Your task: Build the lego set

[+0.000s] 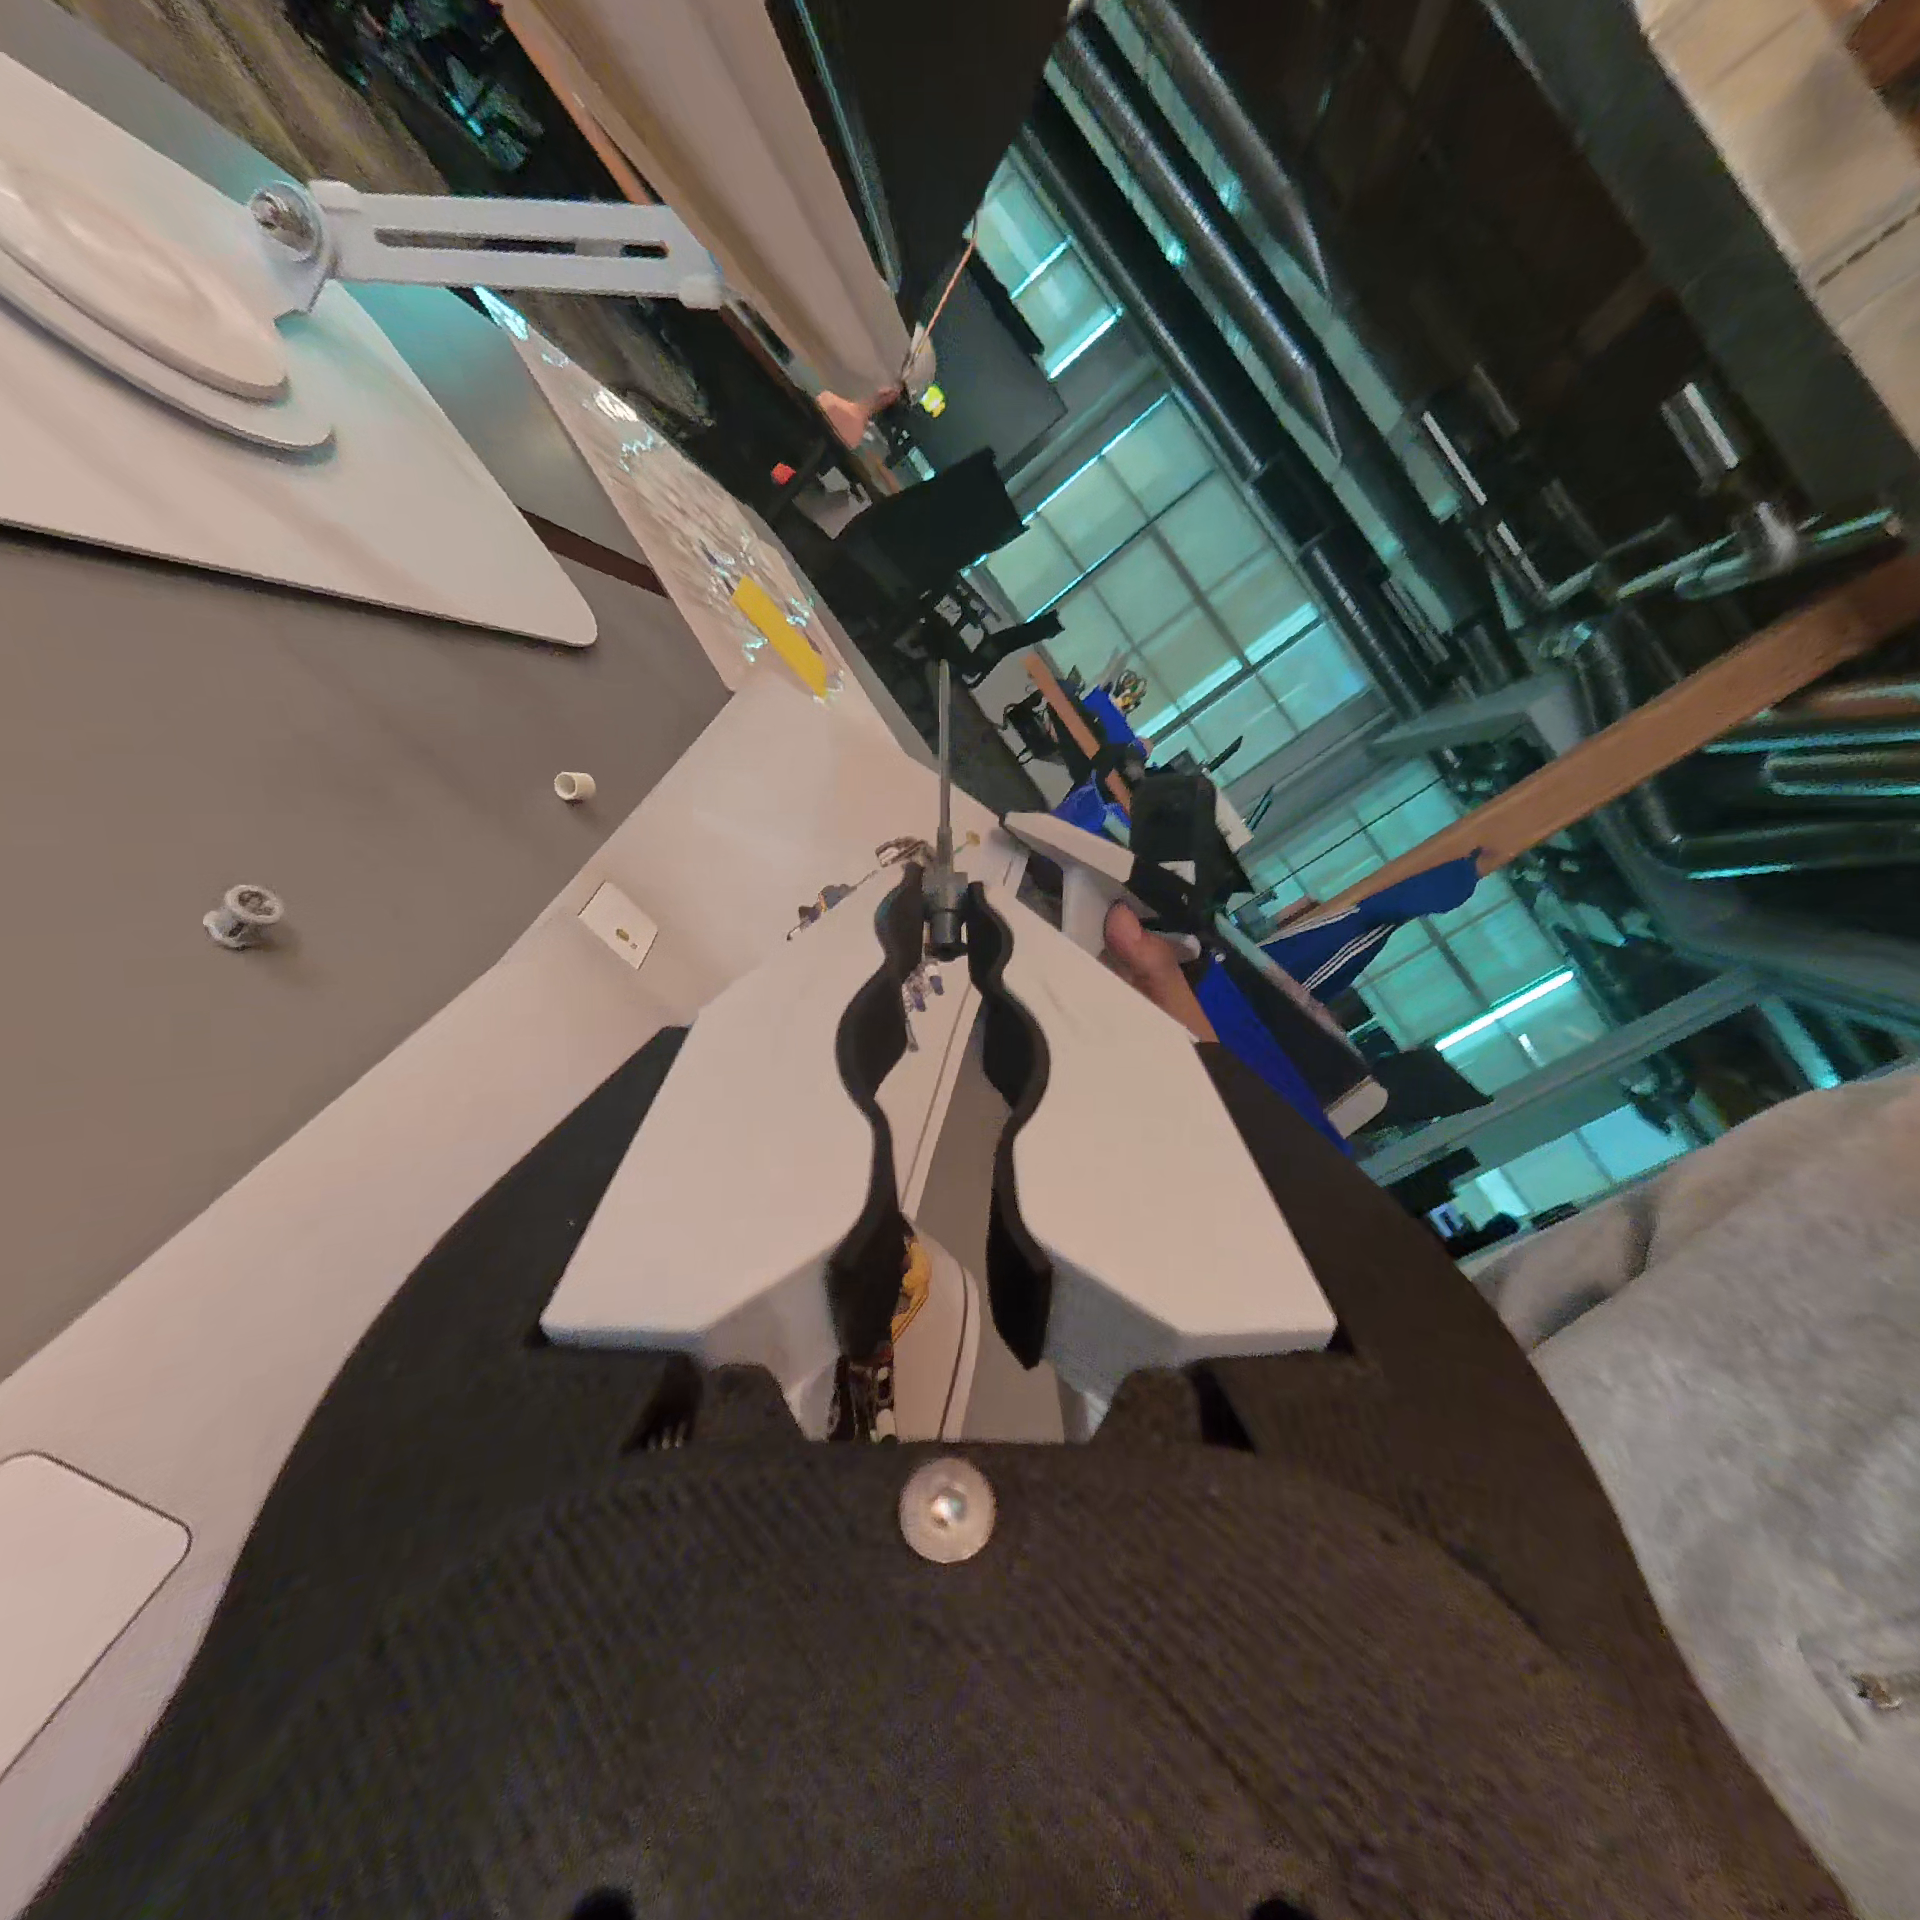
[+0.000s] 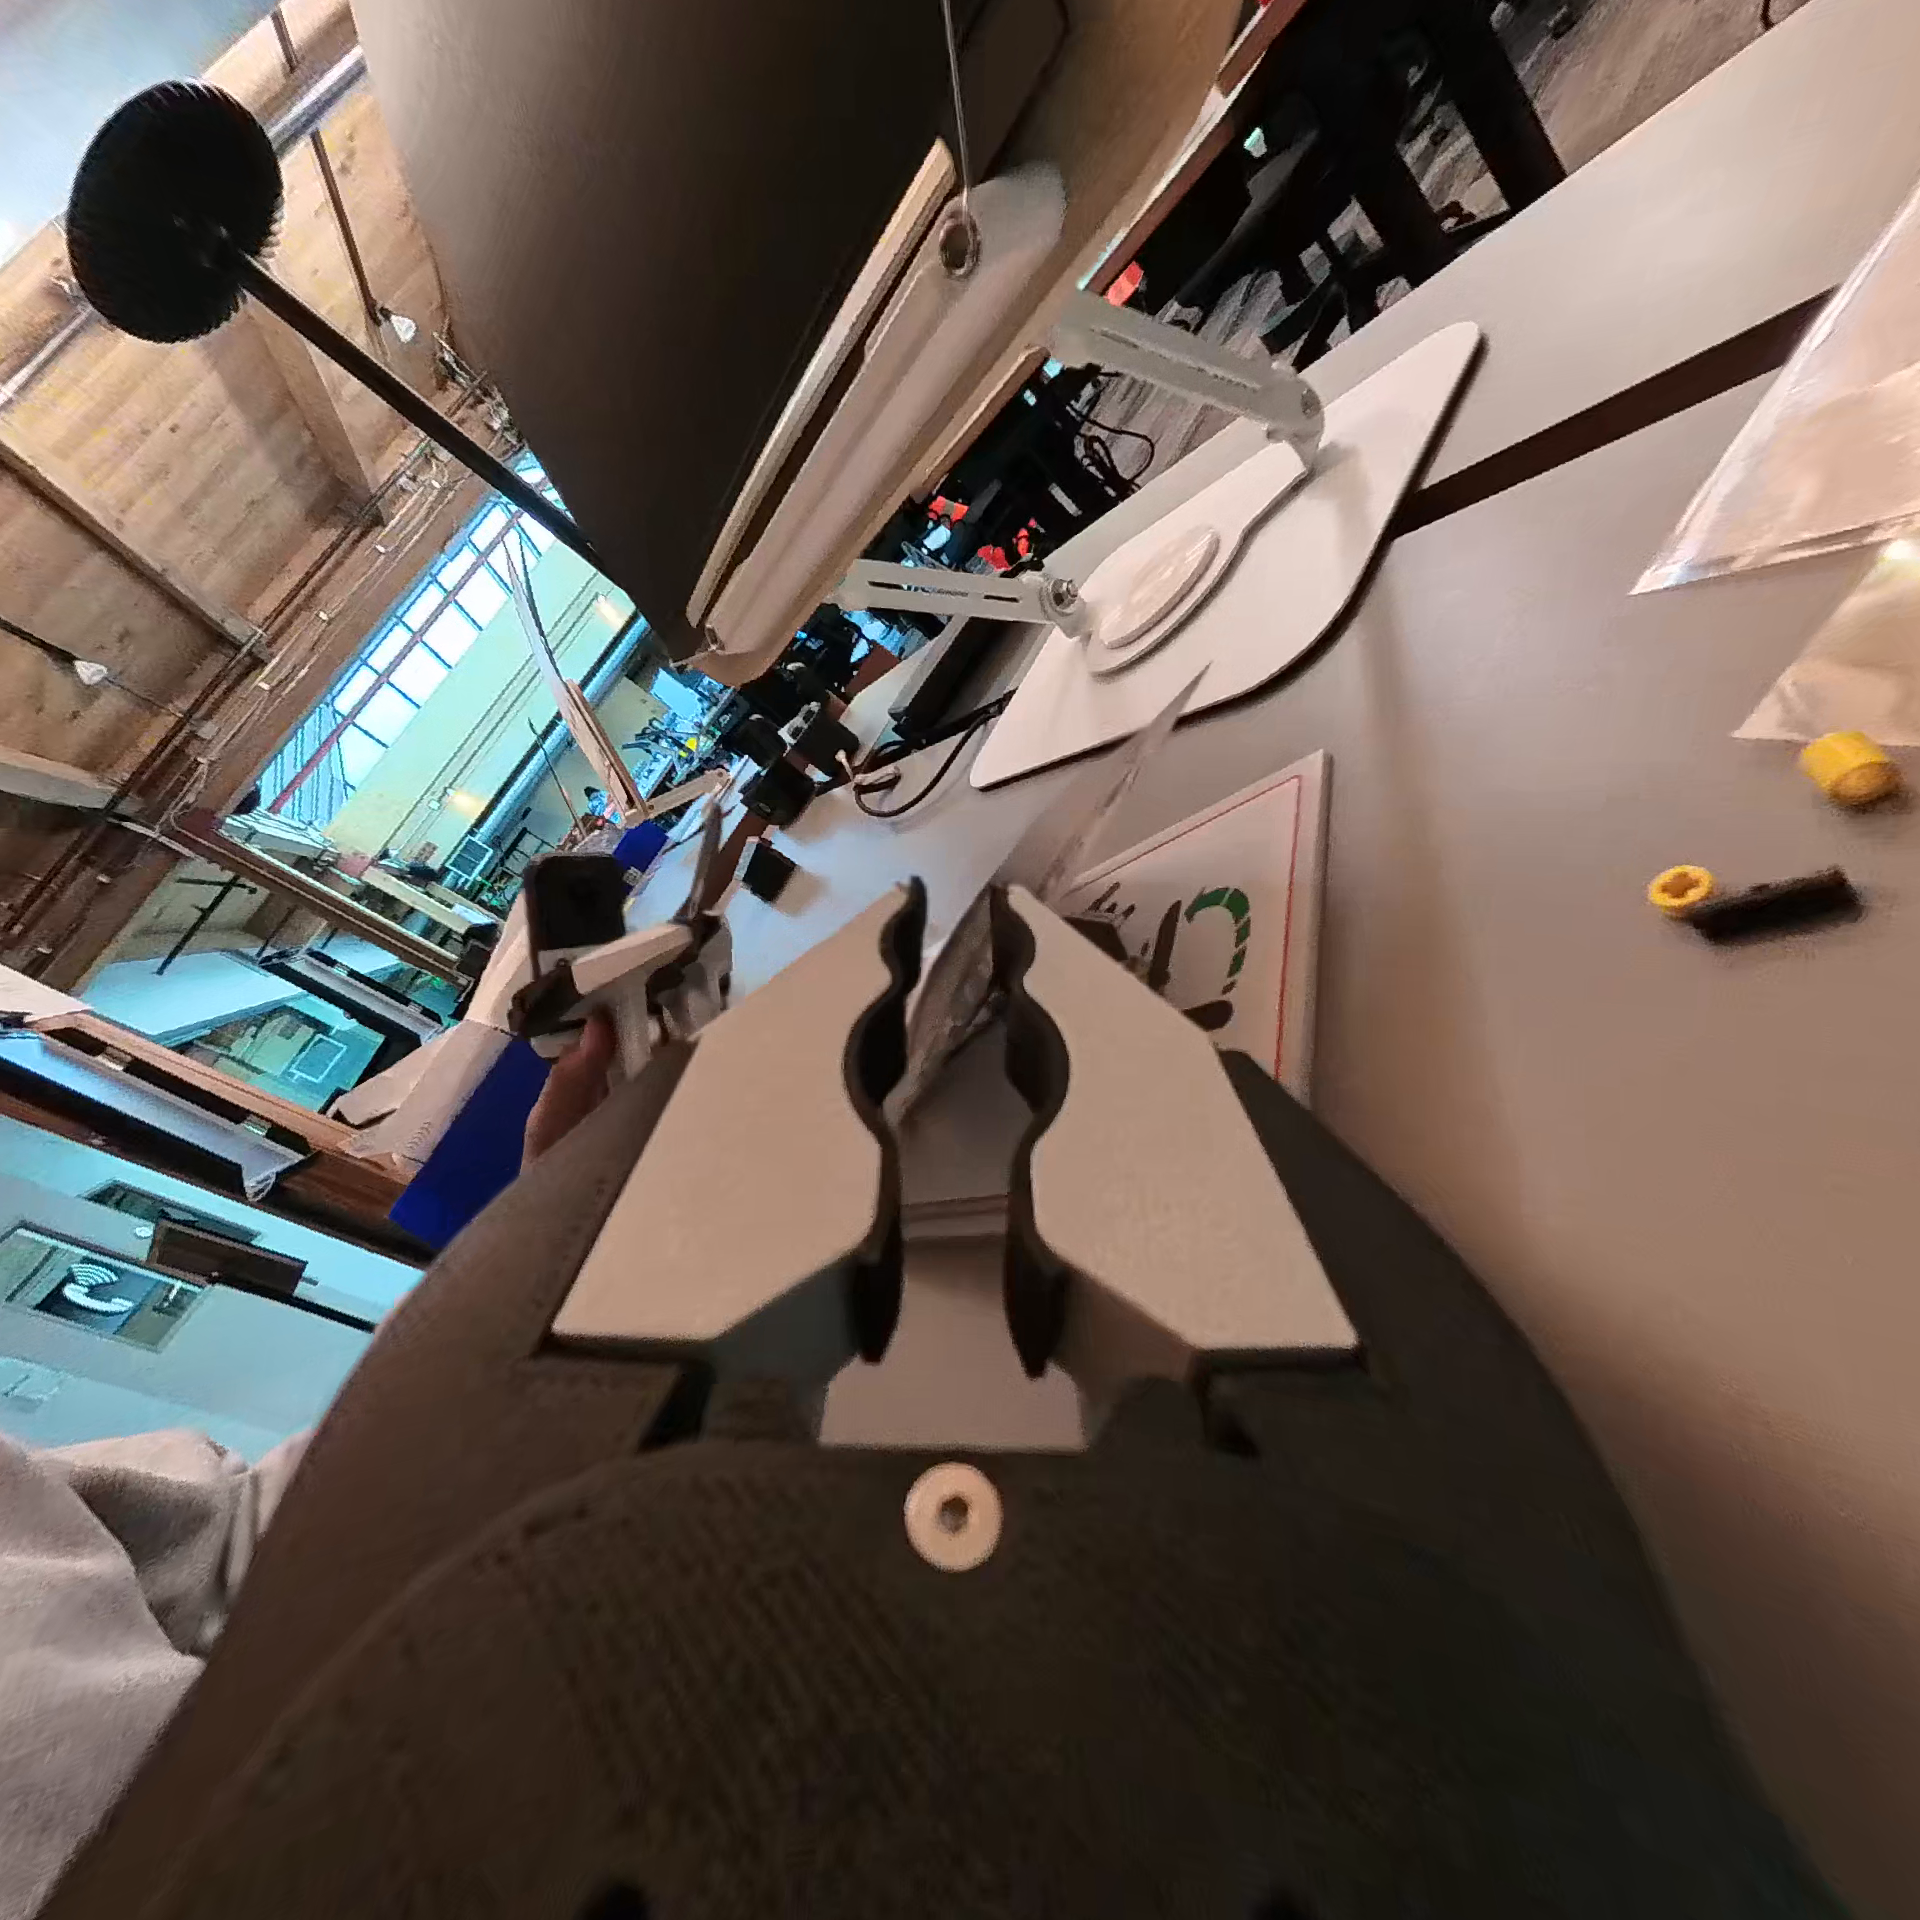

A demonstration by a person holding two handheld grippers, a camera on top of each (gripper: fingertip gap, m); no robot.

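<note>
My left gripper (image 1: 945, 912) is shut on a small dark grey connector (image 1: 945, 925) with a long thin grey axle (image 1: 942, 758) standing out of it, held above the white table. It also shows in the right wrist view (image 2: 681, 940), axle (image 2: 710, 847) pointing up. My right gripper (image 2: 958, 899) has its jaws a little apart. A flat greyish translucent sheet (image 2: 951, 997) shows in the gap, and I cannot tell whether it is gripped. The right gripper shows in the left wrist view (image 1: 1039, 831), just right of the axle.
Loose parts lie on the table: a yellow bush (image 2: 1678, 890), a black axle (image 2: 1777, 906), a yellow piece (image 2: 1852, 769), a white tube (image 1: 575, 787) and a grey wheel-like piece (image 1: 244, 916). A booklet (image 2: 1257, 862), clear bags (image 2: 1818, 468) and a white monitor-stand base (image 2: 1247, 582) lie beyond. Left tips to right tips: about 15 cm.
</note>
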